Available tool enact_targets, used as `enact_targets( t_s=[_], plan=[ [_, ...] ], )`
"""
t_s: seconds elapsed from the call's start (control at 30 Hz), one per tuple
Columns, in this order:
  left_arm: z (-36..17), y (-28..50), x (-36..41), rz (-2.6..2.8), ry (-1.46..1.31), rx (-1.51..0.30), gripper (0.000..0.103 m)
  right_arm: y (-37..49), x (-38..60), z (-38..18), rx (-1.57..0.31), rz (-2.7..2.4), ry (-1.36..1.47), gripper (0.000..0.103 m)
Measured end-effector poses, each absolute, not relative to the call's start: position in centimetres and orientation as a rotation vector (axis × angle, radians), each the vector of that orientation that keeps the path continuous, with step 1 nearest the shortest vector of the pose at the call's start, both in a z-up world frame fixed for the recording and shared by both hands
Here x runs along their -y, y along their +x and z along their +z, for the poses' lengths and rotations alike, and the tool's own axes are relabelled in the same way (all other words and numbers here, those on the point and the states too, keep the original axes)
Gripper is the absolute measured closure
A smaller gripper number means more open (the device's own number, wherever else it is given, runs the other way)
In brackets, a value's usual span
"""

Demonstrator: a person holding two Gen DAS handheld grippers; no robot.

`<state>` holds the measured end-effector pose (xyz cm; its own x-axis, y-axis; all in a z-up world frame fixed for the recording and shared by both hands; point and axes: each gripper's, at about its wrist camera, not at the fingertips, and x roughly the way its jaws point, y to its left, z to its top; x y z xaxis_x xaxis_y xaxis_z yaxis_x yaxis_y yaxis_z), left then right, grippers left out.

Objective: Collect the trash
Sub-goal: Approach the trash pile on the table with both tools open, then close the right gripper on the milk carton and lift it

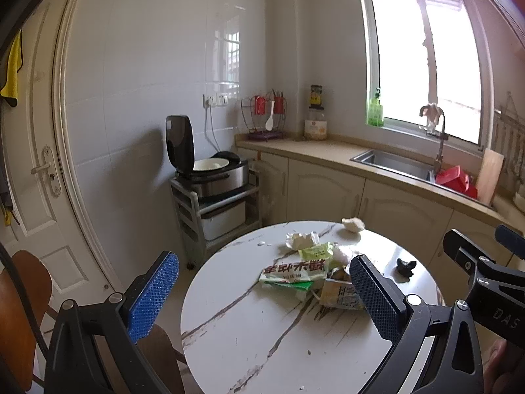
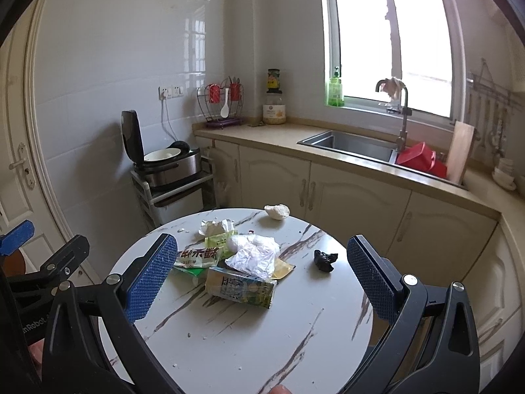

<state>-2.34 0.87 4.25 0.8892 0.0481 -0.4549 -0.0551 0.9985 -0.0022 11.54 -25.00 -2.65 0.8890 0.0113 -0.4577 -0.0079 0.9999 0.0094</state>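
Both tongs hover wide apart and empty over the near edge of the round marble bench (image 2: pixel 262 344): the left tongs (image 1: pixel 262 290) and the right tongs (image 2: pixel 262 272). The trash lies in a heap near the middle of the bench: a green snack wrapper (image 1: pixel 288 271), a drink carton (image 2: pixel 241 287) lying on its side, a crumpled clear plastic bag (image 2: pixel 254 256) resting on the carton, and a white tissue wad (image 2: pixel 215 226) at the far side. A black crumpled scrap (image 2: pixel 324 259) sits apart to the right, and a pale lump (image 2: pixel 277 211) at the far rim. The open rice cooker (image 1: pixel 213 172) on the cart holds a white inner pot. The sink (image 2: pixel 354 144) has a red tub (image 2: pixel 421 159) beside it. Only the left view shows a brown chair (image 1: pixel 23 312) at the near left
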Motion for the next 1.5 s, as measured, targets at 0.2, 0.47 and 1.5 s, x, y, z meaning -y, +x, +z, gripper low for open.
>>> enact_targets(
  t_s=[0.2,0.47,1.5],
  plan=[
    [4.1,-1.6,-1.1,0.053,-0.019,-0.483,0.001,12.4,24.7,-3.1,-0.488,0.021,-0.004,0.0],
    [2.1,0.4,-1.5,0.052,-0.025,-0.534,0.001,14.4,25.2,-4.9,-0.559,0.029,0.018,0.0],
    [-10.7,15.1,-2.7,0.0,-0.068,-0.851,0.001,23.8,24.5,-19.1,-0.902,0.119,-0.102,0.01]
  ],
)
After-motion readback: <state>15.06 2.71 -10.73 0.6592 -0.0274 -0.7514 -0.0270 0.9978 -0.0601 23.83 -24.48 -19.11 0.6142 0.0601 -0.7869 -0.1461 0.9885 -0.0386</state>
